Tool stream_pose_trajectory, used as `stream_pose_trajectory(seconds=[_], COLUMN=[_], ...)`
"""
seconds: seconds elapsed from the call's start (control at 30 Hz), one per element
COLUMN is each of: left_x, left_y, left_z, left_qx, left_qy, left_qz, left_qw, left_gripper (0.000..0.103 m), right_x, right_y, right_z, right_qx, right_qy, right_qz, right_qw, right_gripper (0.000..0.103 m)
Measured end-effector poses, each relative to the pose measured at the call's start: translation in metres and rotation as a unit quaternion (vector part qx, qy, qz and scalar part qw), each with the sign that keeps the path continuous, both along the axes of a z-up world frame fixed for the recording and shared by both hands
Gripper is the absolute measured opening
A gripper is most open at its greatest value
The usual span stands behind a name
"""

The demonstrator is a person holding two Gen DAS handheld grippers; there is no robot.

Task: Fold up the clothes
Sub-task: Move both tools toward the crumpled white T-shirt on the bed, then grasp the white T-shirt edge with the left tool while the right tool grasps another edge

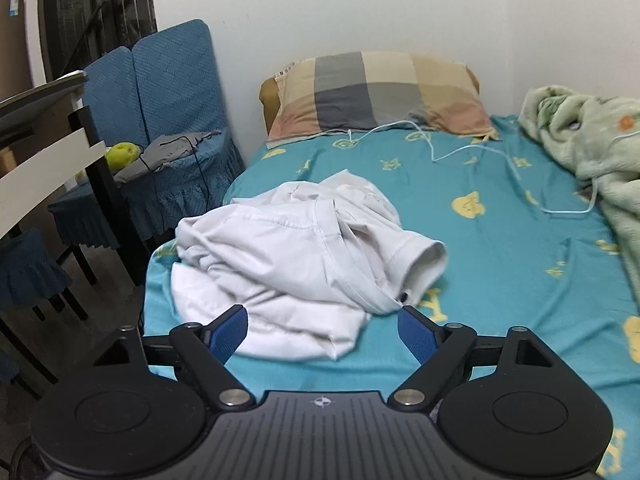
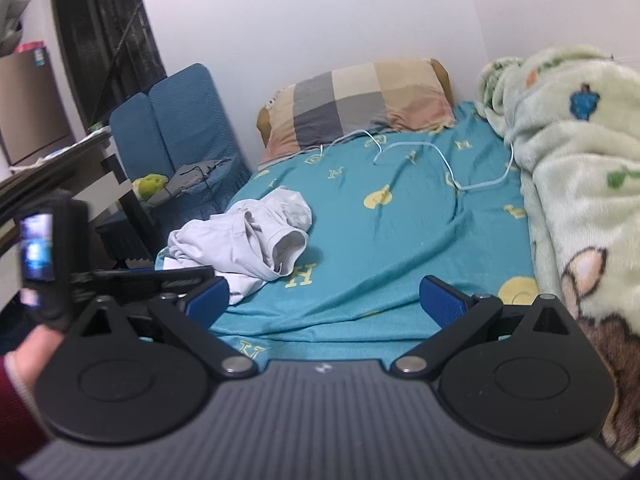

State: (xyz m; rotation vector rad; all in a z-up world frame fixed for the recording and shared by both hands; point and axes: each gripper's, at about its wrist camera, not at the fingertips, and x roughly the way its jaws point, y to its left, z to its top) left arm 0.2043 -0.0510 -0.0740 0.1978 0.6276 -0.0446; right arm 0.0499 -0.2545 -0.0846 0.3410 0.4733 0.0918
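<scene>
Crumpled white shirt (image 1: 304, 264) lies in a heap near the left edge of the bed (image 1: 500, 248), on the teal sheet and well short of the checked pillow (image 1: 380, 92) at the head end. Left gripper (image 1: 322, 320) hovers just before the heap, its blue fingers (image 1: 230, 332) spread wide and gripping nothing. Right gripper (image 2: 324, 296) hangs over bare sheet beside the shirt, fingers (image 2: 442, 300) equally wide apart and empty. A green fleece blanket (image 2: 580, 184) is bunched along the bed's right edge.
</scene>
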Motion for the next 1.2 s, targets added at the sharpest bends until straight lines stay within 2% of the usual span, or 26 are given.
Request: stream_pose_trajectory(seconds=[0.2, 0.47, 0.5, 0.53, 0.63, 0.73, 0.8, 1.0, 1.1, 1.2], left_x=[0.055, 0.132, 0.14, 0.144, 0.146, 0.131, 0.106, 0.015, -0.037, -0.086], left_y=[-0.015, -0.031, -0.032, -0.031, -0.02, -0.008, 0.0, 0.042, 0.067, 0.086], left_z=[-0.02, -0.048, -0.052, -0.054, -0.052, -0.042, -0.028, 0.037, 0.064, 0.071], left_qx=[0.025, 0.064, 0.068, 0.065, 0.029, 0.006, -0.001, -0.061, -0.097, -0.118], left_qy=[-0.005, -0.009, -0.007, -0.008, -0.015, -0.029, -0.039, -0.059, -0.054, -0.036], left_qz=[-0.003, 0.037, 0.042, 0.046, 0.064, 0.058, 0.041, -0.003, -0.006, -0.005], left_qw=[0.9997, 0.9972, 0.9968, 0.9967, 0.9974, 0.9978, 0.9984, 0.9964, 0.9938, 0.9923], left_gripper=[0.079, 0.063, 0.054, 0.039, 0.016, 0.01, 0.009, 0.009, 0.009, 0.009], right_x=[0.013, 0.035, 0.038, 0.041, 0.048, 0.054, 0.053, 0.048, 0.043, 0.035], right_y=[-0.001, 0.001, 0.002, 0.002, 0.0, -0.004, -0.007, -0.014, -0.01, -0.007], right_z=[-0.011, -0.028, -0.03, -0.032, -0.039, -0.044, -0.045, -0.046, -0.041, -0.035], right_qx=[0.008, 0.006, 0.006, 0.005, 0.006, 0.014, 0.016, 0.029, 0.025, 0.036], right_qy=[0.013, 0.031, 0.033, 0.035, 0.041, 0.044, 0.042, 0.041, 0.031, 0.028], right_qz=[0.001, 0.006, 0.007, 0.007, 0.005, -0.001, -0.001, 0.002, 0.014, 0.03], right_qw=[1.0, 0.999, 0.999, 0.999, 0.999, 0.999, 0.999, 0.999, 0.999, 0.998], right_gripper=[0.103, 0.103, 0.103, 0.103, 0.103, 0.103, 0.103, 0.103, 0.103, 0.103])
